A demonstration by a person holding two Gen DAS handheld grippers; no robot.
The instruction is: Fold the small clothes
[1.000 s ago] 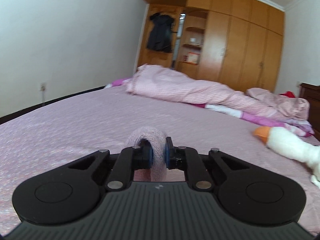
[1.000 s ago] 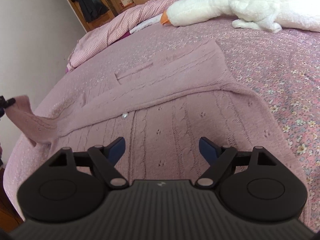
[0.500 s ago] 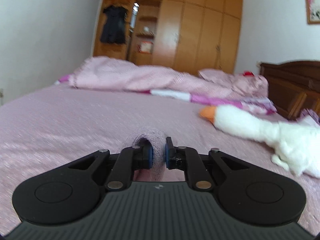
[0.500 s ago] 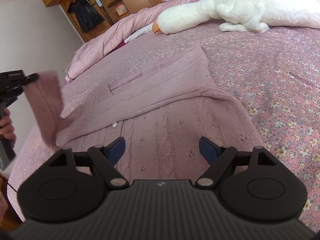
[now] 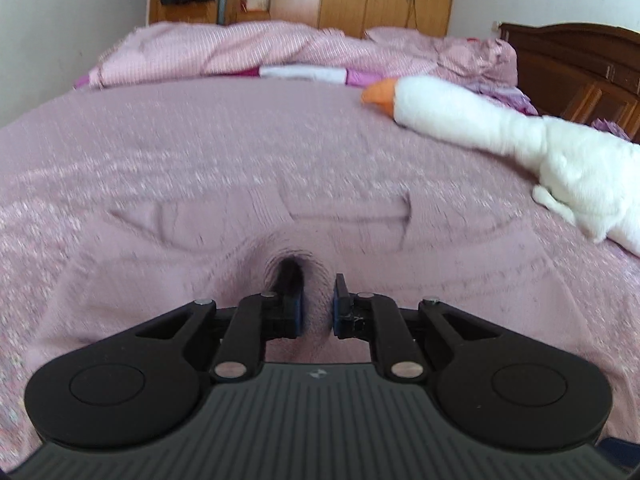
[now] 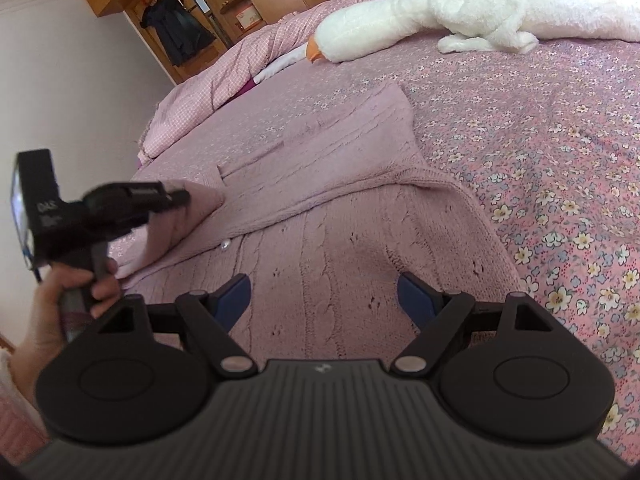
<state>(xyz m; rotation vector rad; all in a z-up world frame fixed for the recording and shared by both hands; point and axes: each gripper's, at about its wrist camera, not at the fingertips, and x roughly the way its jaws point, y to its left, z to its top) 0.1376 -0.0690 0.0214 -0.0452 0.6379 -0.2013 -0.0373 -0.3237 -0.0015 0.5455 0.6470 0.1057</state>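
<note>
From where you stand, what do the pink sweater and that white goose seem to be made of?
The pink sweater looks like soft, matte knitted yarn, wool or acrylic: cable ribs and small eyelet holes show. The white goose seems a stuffed plush toy: fuzzy pile and a smooth orange fabric beak.

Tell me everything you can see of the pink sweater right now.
The sweater is a dusty-pink cable knit with small eyelet holes and one pale button. It lies flat on the flowered bedspread, one sleeve already folded across its body. The left claw is shut on the other sleeve's cuff, lifting it over the body. The right claw is open above the lower part; contact is unclear. The white goose toy lies apart from it.
</note>
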